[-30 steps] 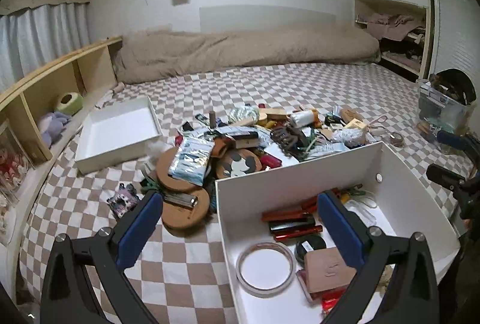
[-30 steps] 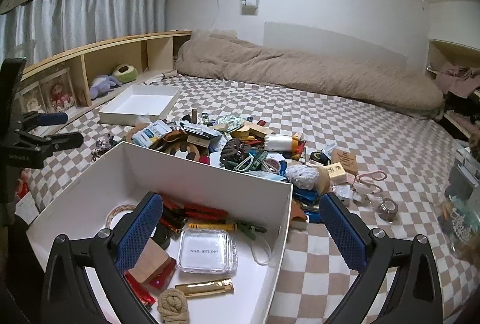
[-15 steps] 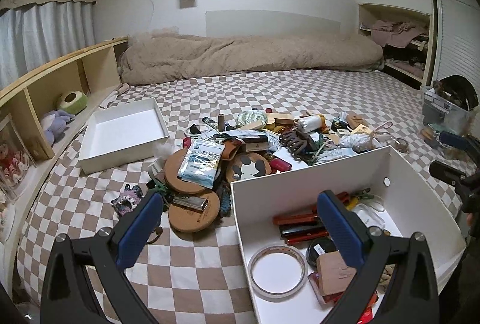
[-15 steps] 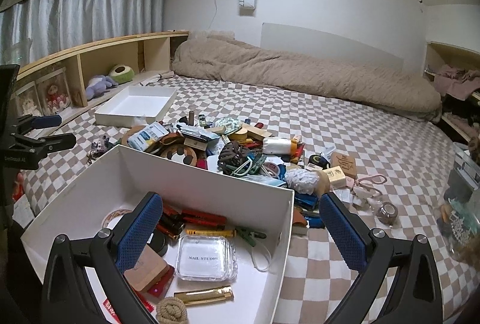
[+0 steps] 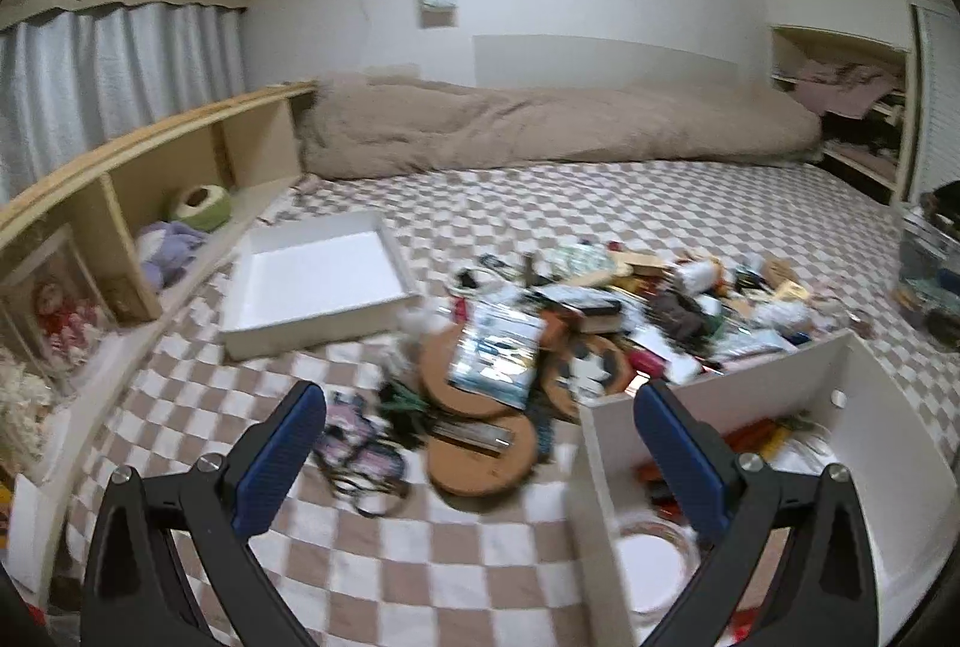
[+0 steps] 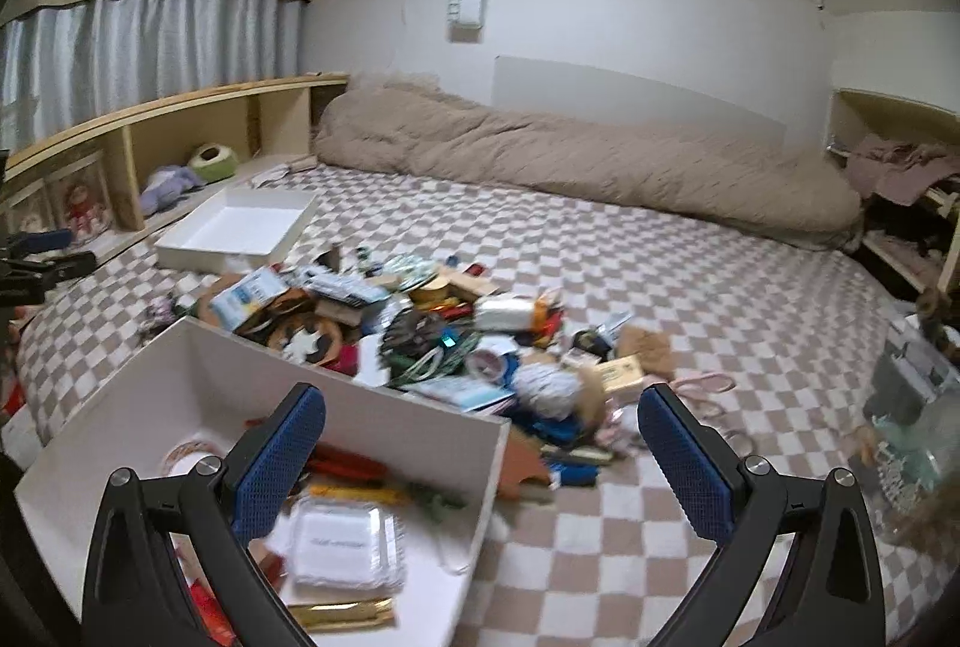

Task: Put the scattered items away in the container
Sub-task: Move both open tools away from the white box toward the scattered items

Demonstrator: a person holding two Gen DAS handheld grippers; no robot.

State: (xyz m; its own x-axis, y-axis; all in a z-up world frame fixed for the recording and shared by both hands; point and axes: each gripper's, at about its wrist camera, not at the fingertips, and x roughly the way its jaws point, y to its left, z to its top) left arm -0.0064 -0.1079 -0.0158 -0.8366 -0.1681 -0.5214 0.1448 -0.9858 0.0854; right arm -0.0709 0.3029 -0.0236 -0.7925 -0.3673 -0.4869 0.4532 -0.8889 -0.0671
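container: white open box (image 6: 384, 410) on the checkered bed (image 6: 690, 257), near edge, at 7 o'clock in right wrist view; at 4 o'clock in left wrist view (image 5: 774, 377)
container contents: clear lidded case with a label (image 6: 345, 542), gold bar (image 6: 342, 614), red and orange tools (image 6: 348, 461), tape ring (image 5: 651, 557) in near corner; rest blurred
scattered items: mixed pile (image 6: 432, 329) on the bed just behind the container's far wall, spreading to 3 o'clock; same pile at centre of left view (image 5: 600, 311)
pile details: round cork discs (image 5: 480, 443) at pile's near left, foil packet (image 5: 495, 350) lying on top of one; white yarn ball (image 6: 543, 386) and small wooden block (image 6: 624, 368) at right end; pink scissors (image 6: 702, 383) just past them
loose item: small purple pouch with black cord (image 5: 357, 452) on the bed, left of the discs, apart from pile
left gripper (image 5: 480, 443): jaws wide open, empty, hanging over the bed between pouch and container's left wall; right pad over container interior
right gripper (image 6: 480, 443): jaws wide open, empty, left pad over container, right pad over bare bed
lid/tray: empty shallow white tray (image 5: 318, 281) on the bed at 10 o'clock, well apart from container
surroundings: beige duvet (image 6: 570, 161) rolled along far wall; wooden shelf (image 5: 150, 167) at 9 o'clock with soft toys; grey curtain (image 6: 150, 41) above it
image quality: motion blur, small items not identifiable
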